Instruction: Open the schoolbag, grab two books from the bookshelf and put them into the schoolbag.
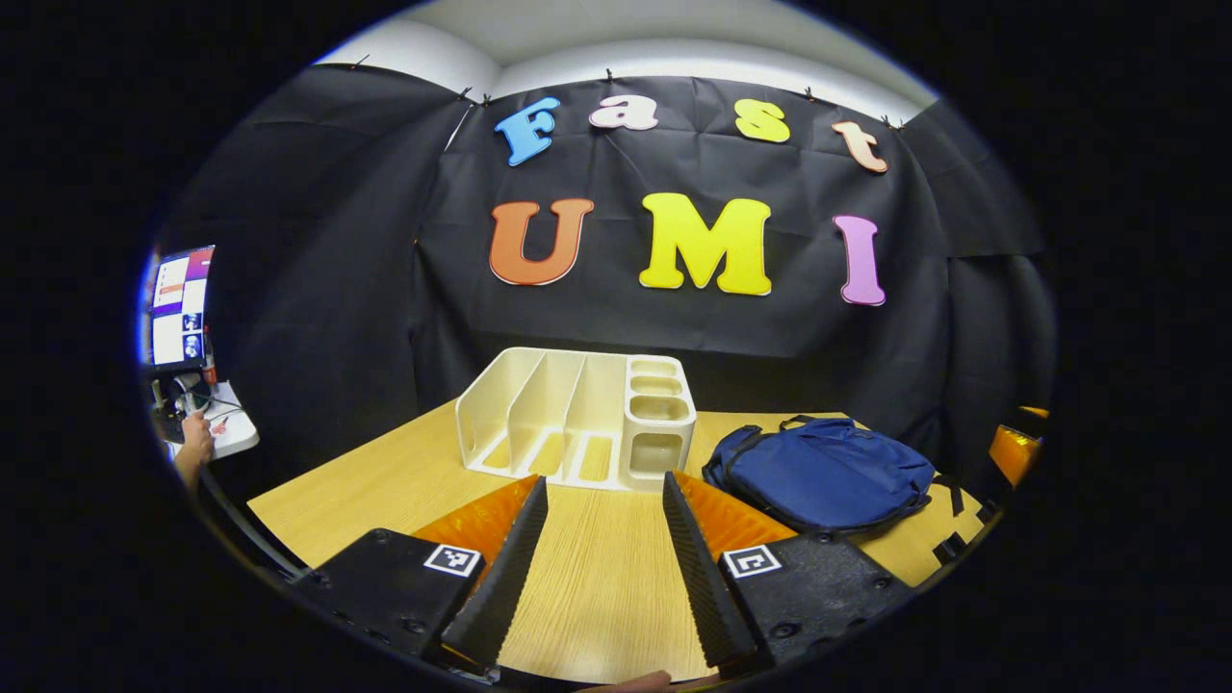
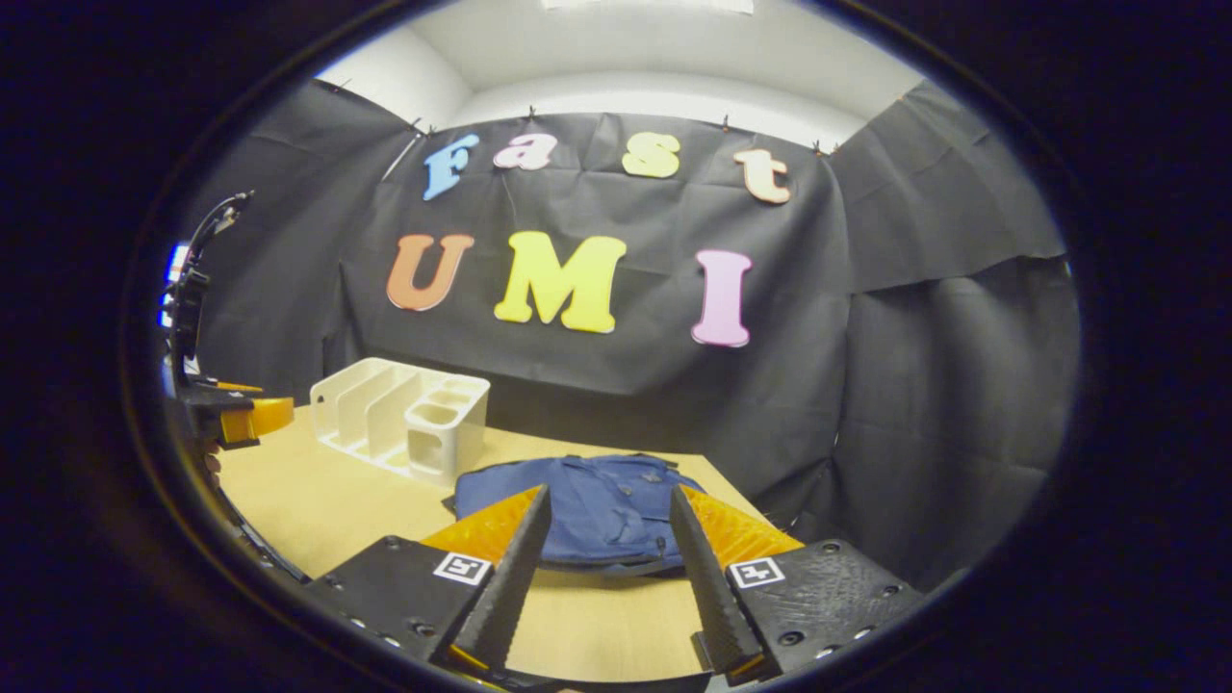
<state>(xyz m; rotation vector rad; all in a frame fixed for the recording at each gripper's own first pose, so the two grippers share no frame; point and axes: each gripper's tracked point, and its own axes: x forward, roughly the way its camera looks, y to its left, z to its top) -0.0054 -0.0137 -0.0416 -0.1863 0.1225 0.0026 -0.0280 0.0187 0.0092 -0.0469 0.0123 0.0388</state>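
Left gripper view: the left gripper (image 1: 597,558) hangs over the table (image 1: 366,491) with its fingers spread apart and nothing between them, aimed at the white rack (image 1: 577,419) that serves as the bookshelf. The bag (image 1: 823,472), blue and lying flat, sits just right of the rack and looks closed; its dark strap loops at the far edge. No books can be seen in the rack's slots from this angle, nor in the small cups at its right end. Beyond the rack to the left, past the table edge, a screen (image 1: 181,306) stands above a small white stand where a hand (image 1: 195,445) rests. In the right gripper view, the right gripper (image 2: 606,568) likewise stands apart and empty, lined up on the bag (image 2: 587,515) just right of the rack (image 2: 399,419), probably so that it can work the zip first. Left of the rack there, the other gripper (image 2: 241,419) shows at the table's edge. Opening the bag appears not yet begun.
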